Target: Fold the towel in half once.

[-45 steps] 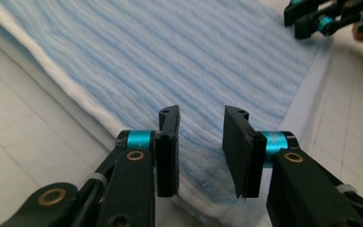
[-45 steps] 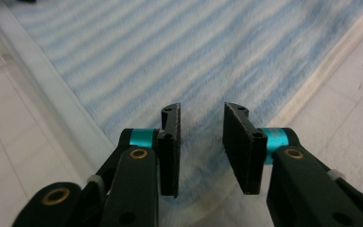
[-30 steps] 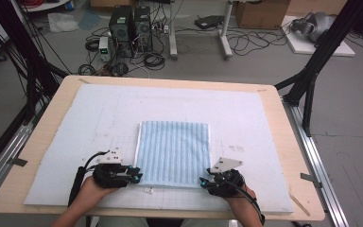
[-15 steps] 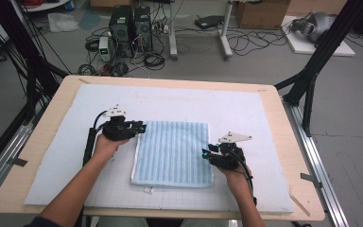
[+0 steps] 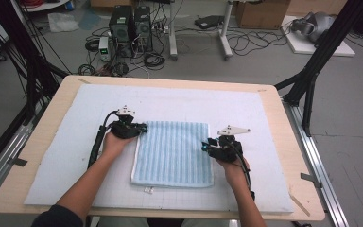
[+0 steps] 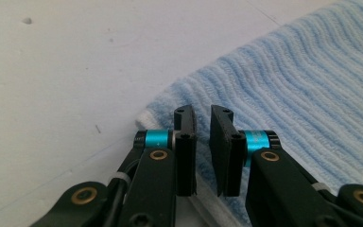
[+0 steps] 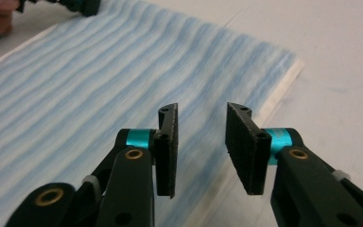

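A light blue striped towel (image 5: 175, 151) lies flat on the white mat (image 5: 66, 142). My left gripper (image 5: 144, 127) sits at the towel's far left corner. In the left gripper view its jaws (image 6: 202, 113) have just been closing and stand a narrow gap apart over the towel's (image 6: 302, 80) hemmed corner, with nothing clearly pinched. My right gripper (image 5: 204, 146) is at the towel's right edge. Its jaws (image 7: 202, 111) have just been closing a little and stand well apart above the towel's (image 7: 99, 71) white hem, with nothing between them.
The mat covers most of a wooden table (image 5: 283, 123). Bare mat lies left, right and behind the towel. A small white tag (image 5: 148, 190) sticks out at the towel's near left corner. Computers and cables stand on the floor beyond the table.
My left hand has moved from the towel's near left corner up to its far left corner. My right hand has moved away from the person along the right edge. The towel has not moved.
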Available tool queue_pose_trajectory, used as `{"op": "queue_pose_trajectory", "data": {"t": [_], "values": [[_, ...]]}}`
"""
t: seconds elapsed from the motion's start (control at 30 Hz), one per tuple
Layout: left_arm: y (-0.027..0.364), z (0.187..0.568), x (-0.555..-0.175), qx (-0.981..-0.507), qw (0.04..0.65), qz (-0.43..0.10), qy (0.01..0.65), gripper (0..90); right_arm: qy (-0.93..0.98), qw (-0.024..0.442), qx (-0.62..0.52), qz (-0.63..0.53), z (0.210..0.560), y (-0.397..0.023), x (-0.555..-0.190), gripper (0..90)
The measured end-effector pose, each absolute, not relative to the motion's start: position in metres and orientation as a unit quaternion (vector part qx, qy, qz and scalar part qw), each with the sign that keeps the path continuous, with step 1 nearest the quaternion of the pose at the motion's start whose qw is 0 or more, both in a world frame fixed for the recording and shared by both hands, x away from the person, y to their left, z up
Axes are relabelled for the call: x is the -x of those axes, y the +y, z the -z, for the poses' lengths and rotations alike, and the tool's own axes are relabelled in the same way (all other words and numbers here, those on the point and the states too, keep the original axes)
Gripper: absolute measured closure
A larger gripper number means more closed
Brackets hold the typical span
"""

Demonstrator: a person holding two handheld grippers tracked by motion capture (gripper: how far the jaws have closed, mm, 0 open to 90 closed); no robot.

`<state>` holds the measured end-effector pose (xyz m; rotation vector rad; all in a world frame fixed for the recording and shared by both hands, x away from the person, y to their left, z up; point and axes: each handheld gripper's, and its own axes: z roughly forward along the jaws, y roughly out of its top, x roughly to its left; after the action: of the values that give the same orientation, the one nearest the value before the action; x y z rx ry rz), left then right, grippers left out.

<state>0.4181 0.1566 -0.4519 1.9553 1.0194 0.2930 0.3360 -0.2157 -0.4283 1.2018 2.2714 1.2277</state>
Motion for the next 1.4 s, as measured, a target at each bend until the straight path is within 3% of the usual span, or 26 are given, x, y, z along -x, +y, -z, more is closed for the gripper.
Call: {"op": "queue_pose_trajectory", "data": {"t": [0.2,0.4,0.6,0.7,0.73,0.8,0.9,1.0,1.1,1.3,1.4], "values": [[0.157,0.452,-0.419,-0.785,0.443,-0.119,0.416,80.3,0.795,0.151,-0.426,-0.404,0.425,-0.203,-0.374,81.6],[0.158,0.452,-0.419,-0.784,0.444,-0.117,0.418,80.9,0.8,0.17,-0.454,-0.354,0.439,-0.196,-0.407,82.6],[0.159,0.453,-0.419,-0.782,0.445,-0.114,0.421,81.5,0.791,0.182,-0.474,-0.341,0.441,-0.205,-0.409,82.4],[0.159,0.453,-0.419,-0.782,0.448,-0.112,0.418,80.6,0.782,0.176,-0.487,-0.346,0.44,-0.211,-0.407,75.9],[0.16,0.452,-0.419,-0.78,0.452,-0.107,0.42,76.6,0.779,0.169,-0.485,-0.358,0.438,-0.214,-0.404,74.0],[0.165,0.45,-0.417,-0.767,0.469,-0.093,0.427,61.6,0.778,0.171,-0.475,-0.375,0.432,-0.218,-0.395,72.1],[0.177,0.443,-0.408,-0.747,0.515,-0.099,0.408,53.5,0.774,0.183,-0.458,-0.396,0.423,-0.227,-0.378,67.2],[0.186,0.436,-0.399,-0.737,0.545,-0.083,0.39,39.5,0.765,0.185,-0.451,-0.42,0.417,-0.239,-0.36,58.3],[0.192,0.429,-0.386,-0.728,0.551,-0.107,0.393,22.0,0.757,0.186,-0.45,-0.435,0.415,-0.249,-0.343,45.8],[0.201,0.425,-0.364,-0.72,0.579,-0.136,0.357,19.5,0.761,0.207,-0.452,-0.417,0.419,-0.259,-0.321,19.5],[0.204,0.422,-0.358,-0.715,0.585,-0.147,0.355,19.3,0.753,0.225,-0.452,-0.422,0.417,-0.263,-0.317,11.0]]}}
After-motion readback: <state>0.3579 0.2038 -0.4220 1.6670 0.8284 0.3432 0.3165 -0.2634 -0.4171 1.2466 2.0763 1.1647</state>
